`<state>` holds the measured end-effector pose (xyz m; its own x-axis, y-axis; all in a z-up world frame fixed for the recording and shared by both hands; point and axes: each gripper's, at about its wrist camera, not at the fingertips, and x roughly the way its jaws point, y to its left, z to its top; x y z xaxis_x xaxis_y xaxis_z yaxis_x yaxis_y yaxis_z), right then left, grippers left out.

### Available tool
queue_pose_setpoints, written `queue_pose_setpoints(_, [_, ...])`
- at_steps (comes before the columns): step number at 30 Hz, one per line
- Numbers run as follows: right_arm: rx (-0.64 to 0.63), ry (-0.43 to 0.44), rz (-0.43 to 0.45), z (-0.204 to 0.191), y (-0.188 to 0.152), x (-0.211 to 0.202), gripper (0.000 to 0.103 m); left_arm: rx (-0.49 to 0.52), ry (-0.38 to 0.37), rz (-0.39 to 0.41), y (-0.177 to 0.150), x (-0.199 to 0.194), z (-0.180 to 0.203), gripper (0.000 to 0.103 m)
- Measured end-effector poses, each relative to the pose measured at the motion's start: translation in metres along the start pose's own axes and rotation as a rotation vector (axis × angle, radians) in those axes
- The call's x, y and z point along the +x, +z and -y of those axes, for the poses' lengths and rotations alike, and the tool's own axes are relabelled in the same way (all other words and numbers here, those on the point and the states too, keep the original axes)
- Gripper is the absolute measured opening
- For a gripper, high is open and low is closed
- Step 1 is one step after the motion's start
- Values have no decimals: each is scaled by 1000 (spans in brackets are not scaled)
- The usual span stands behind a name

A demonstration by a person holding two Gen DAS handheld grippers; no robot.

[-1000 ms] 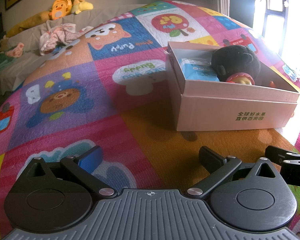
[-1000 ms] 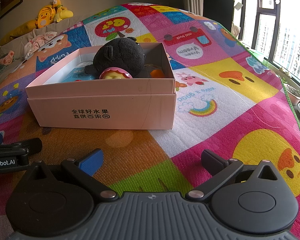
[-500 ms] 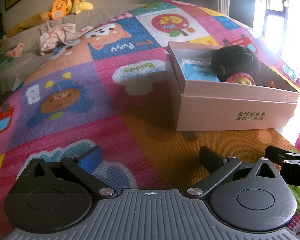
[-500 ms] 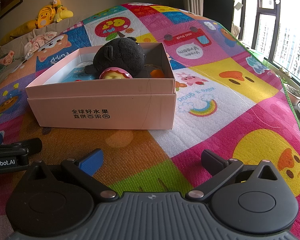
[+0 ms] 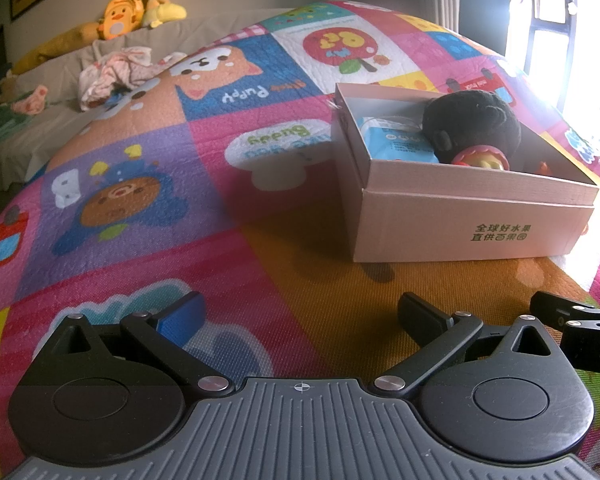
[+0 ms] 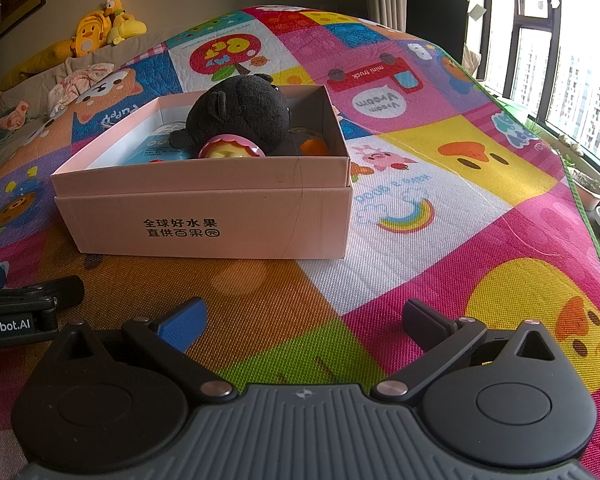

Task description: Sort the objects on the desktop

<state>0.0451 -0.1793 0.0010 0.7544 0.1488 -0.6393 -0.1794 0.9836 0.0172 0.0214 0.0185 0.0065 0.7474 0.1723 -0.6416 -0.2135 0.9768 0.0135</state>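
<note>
Nearest, the left gripper (image 5: 300,314) and right gripper (image 6: 304,316) are resting low over the play mat (image 6: 440,184), jaws spread wide and holding nothing. Farther out, at about 1 o'clock for the left and 11 o'clock for the right, the pink box (image 6: 204,216) is sitting on the mat, holding the black plush toy (image 6: 244,118), a blue packet (image 5: 396,146) and a pink-rimmed yellow toy (image 6: 230,148). No loose objects are showing nearby, so sorting is looking finished. Nothing is differing from the earlier frames; both grippers are staying put.
</note>
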Motion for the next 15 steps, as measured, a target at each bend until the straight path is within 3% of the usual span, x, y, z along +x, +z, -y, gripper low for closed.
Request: queue_pose_setpoints(15, [0, 0, 0, 0, 0, 0, 103, 16, -32, -46, 1, -4, -4, 103])
